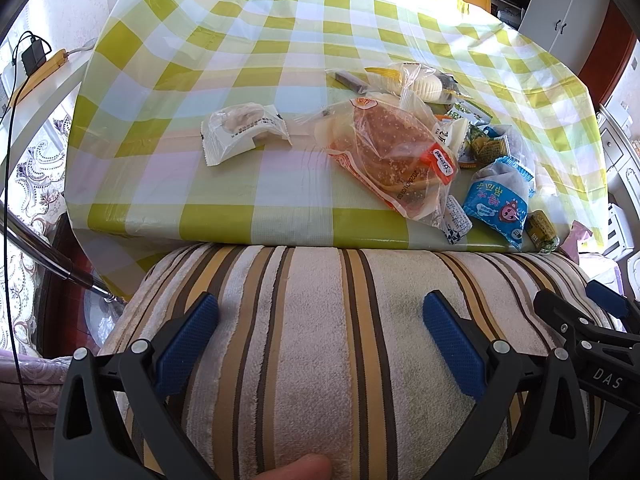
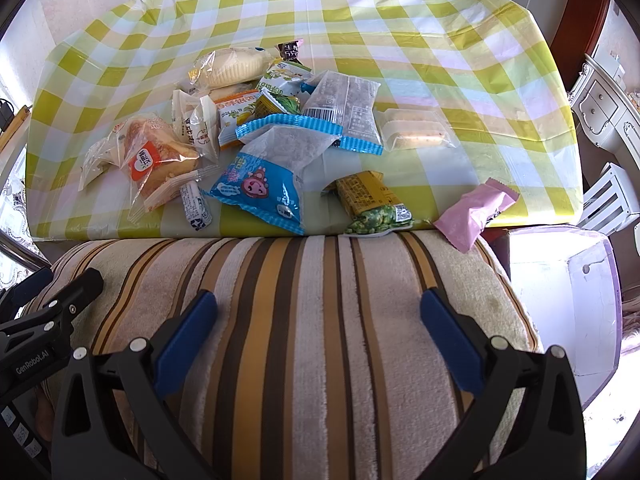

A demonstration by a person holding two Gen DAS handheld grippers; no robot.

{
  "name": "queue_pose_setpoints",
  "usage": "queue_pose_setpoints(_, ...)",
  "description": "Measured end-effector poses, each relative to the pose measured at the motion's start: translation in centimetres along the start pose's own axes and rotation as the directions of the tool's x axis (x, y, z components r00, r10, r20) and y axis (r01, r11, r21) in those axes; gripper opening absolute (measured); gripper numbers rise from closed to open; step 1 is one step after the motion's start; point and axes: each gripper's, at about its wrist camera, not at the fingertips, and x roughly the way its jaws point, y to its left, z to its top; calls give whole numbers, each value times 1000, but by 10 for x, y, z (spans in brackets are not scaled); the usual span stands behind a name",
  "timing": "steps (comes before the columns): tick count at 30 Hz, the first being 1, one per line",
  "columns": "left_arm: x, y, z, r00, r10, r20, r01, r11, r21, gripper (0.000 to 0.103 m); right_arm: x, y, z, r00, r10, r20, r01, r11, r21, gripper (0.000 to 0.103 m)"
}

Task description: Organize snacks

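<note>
Snack pile: a loose heap of wrapped snacks lies on the near right part of the checked tablecloth (image 2: 400, 20), nothing sorted yet by the look of it.
Burger bun pack (image 1: 390, 156): clear crinkly bag, soft bread inside, looks light and squashable; I'd pinch the flat sealed edge, not the bun.
Blue packet (image 2: 260, 184): puffy film with crimped ends, probably slippery; the crimp is the safest hold.
Pink packet (image 2: 474, 210): hangs over the table's near edge, likely to slide off at a nudge, easy to take by its overhang.
Green-and-yellow packet (image 2: 372, 204): also right at the edge, beside the pink one.
White wrapped cake (image 1: 244, 130): sits alone, well apart to the left of the heap, the easiest pick.
Left gripper (image 1: 320, 324): fingers spread wide, holding nothing, over the striped cushion (image 1: 320, 360).
Right gripper (image 2: 318, 322): also spread wide and empty, over the same cushion.
Hard to make out: packets lower in the heap are overlapped, labels are mostly unreadable, and no box or tray for sorting is clearly identifiable.
</note>
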Motion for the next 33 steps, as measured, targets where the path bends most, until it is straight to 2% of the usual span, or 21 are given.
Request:
queue_pose_setpoints(17, -1, 0, 1, 1000, 1, -2, -1, 1000, 0, 99, -1, 0, 0, 1000, 0, 0, 0, 1000, 1, 102)
queue_pose_setpoints(22, 2, 3, 5, 999, 13, -38, -13, 1000, -14, 99, -2, -1, -1, 1000, 2, 5, -2, 1000, 2, 102)
queue_pose_setpoints(30, 1, 1, 7, 1000, 15, -27, -16, 1000, -24, 99, -3, -3, -3, 1000, 6, 24, -6, 1000, 7, 102)
queue_pose_setpoints(33, -5, 7, 9, 1000, 11, 11, -11, 998, -60, 99, -3, -2, -4, 1000, 11, 26, -11, 1000, 8, 102)
